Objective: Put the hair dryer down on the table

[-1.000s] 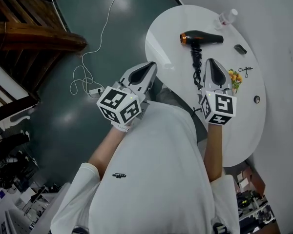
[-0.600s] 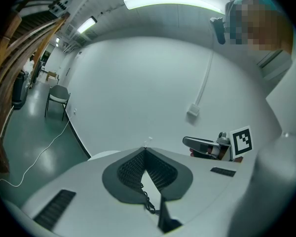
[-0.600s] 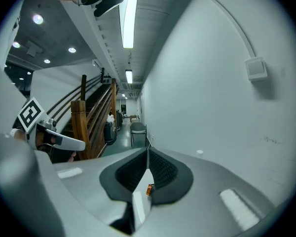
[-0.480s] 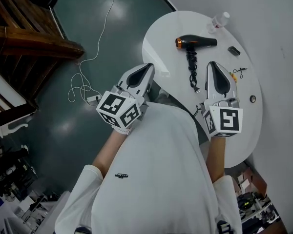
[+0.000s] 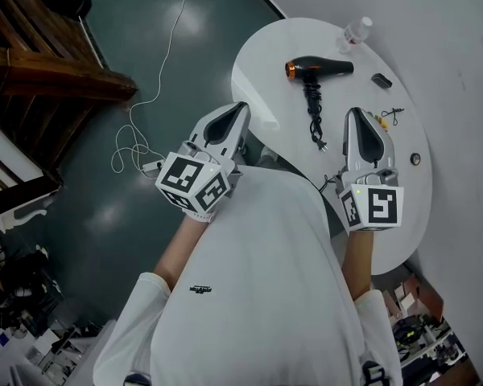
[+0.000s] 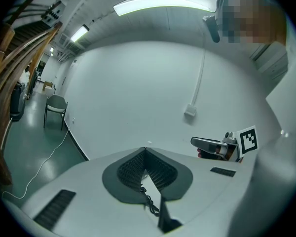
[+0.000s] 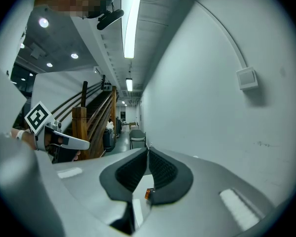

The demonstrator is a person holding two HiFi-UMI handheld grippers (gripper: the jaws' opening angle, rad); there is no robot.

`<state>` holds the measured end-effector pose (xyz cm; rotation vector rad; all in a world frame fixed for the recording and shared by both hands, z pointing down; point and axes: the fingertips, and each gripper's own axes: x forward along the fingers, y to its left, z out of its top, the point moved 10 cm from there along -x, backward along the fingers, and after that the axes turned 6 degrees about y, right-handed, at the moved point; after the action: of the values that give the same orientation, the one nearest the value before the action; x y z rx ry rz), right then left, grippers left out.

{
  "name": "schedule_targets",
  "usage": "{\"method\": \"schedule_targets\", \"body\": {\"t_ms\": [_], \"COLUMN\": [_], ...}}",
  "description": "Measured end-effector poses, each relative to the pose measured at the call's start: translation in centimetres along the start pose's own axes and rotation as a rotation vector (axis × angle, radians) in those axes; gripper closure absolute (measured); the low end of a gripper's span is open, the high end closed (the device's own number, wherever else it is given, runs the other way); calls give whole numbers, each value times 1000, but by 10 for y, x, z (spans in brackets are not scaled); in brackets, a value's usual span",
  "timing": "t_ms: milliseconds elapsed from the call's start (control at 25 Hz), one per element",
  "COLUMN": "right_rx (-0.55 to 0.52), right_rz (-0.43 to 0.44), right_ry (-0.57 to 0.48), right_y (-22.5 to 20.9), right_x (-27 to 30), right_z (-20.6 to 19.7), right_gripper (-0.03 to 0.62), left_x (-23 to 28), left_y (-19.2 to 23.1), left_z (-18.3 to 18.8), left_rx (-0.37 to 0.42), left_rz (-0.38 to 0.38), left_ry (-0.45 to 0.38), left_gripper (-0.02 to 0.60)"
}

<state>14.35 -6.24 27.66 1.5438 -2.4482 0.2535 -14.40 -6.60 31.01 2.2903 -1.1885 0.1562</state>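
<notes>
Head view: left gripper [image 5: 235, 113], jaws together and empty, hangs off the table's [image 5: 262, 79] left edge. The hair dryer [image 5: 318, 68] lies flat near the far edge, cord [image 5: 312, 109] trailing nearward. The right gripper [image 5: 358, 120] is likewise closed on nothing. Best to pull clear without snagging that cord.

Black hair dryer [image 5: 320, 67] with orange ring on white table [image 5: 262, 75].

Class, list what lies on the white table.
Hair dryer, its cord, a bottle, a dark block, a round disc. The right tool hides part of the table and most of a yellow item.
</notes>
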Motion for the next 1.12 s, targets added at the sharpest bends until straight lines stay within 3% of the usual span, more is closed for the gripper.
{"method": "schedule_targets", "body": {"t_ms": [800, 1120], "right_rx": [33, 91], "right_rz": [10, 34], "right_ry": [-18, -62], "right_y": [7, 5], "right_x": [7, 7], "right_z": [-5, -6], "right_gripper": [583, 585], "left_x": [2, -1], "left_y": [6, 6], "left_z": [3, -1], "left_rx": [4, -14], "left_rz": [11, 25], "left_ry": [0, 7], "left_gripper": [580, 580]}}
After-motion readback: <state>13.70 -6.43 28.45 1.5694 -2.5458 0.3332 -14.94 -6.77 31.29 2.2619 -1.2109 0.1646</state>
